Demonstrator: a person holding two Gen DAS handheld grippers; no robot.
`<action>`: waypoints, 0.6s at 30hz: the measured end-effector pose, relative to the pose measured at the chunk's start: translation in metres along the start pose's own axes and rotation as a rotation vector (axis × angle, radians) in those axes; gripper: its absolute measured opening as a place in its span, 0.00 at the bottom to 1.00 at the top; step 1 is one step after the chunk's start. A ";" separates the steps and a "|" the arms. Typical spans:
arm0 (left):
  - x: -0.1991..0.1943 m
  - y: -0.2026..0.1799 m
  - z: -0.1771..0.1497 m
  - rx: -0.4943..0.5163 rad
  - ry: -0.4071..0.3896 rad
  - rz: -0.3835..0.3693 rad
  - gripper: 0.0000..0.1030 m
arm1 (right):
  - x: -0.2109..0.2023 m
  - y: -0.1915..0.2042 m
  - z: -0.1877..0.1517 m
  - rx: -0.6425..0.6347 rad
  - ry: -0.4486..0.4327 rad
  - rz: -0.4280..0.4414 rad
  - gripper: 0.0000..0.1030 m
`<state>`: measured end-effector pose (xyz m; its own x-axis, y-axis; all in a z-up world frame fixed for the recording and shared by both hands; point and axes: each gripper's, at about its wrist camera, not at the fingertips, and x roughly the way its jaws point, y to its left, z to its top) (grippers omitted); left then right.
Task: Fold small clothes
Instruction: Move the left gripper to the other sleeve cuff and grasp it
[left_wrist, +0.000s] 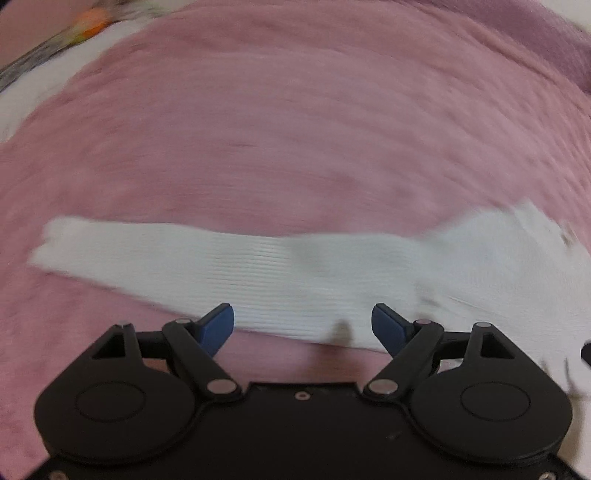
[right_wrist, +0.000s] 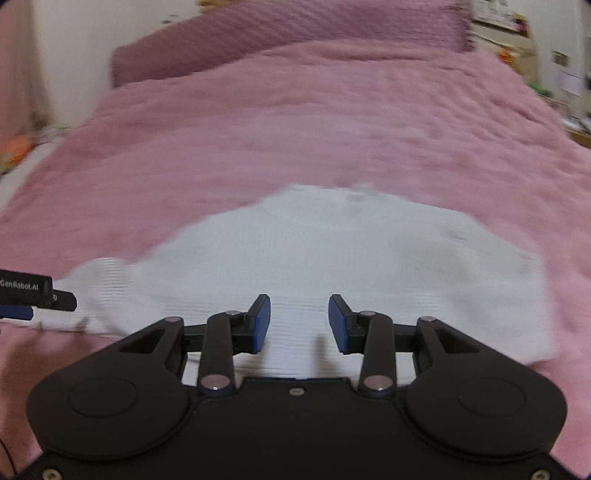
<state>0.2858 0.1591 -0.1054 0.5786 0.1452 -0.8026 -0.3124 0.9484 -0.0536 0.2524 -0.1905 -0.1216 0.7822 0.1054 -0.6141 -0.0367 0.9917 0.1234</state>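
You are holding the left gripper (left_wrist: 303, 325) spread wide, empty, over the outstretched sleeve of the white knit sweater (left_wrist: 258, 266). Your right gripper (right_wrist: 300, 323) is also hanging released, above the sweater's (right_wrist: 332, 258) body near its hem. Garment is lying flat on the pink bedspread (right_wrist: 295, 129). Both views blurred.

Bedspread (right_wrist: 295, 122): pink, textured fabric, covers the whole bed; landmark.
Pillow (right_wrist: 280, 40): darker mauve, at the far end of the bedspread.
Wall (right_wrist: 74, 44): pale, behind the pillow, left of the bedspread.
Shelf clutter (right_wrist: 517, 44): blurred, right of the bedspread's far end.
Orange item (left_wrist: 90, 22): blurred, beyond the bedspread's left edge.
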 end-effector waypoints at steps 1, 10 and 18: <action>-0.002 0.023 0.002 -0.043 -0.010 0.011 0.84 | 0.002 0.012 -0.001 -0.009 -0.001 0.025 0.36; 0.004 0.192 0.011 -0.313 -0.047 0.121 0.84 | 0.017 0.107 -0.013 -0.198 0.012 0.091 0.41; 0.028 0.267 0.007 -0.521 -0.043 0.016 0.84 | 0.022 0.122 -0.017 -0.232 0.043 0.089 0.45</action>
<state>0.2240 0.4188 -0.1380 0.5979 0.1800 -0.7811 -0.6482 0.6819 -0.3390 0.2543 -0.0662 -0.1335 0.7427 0.1915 -0.6417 -0.2502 0.9682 -0.0007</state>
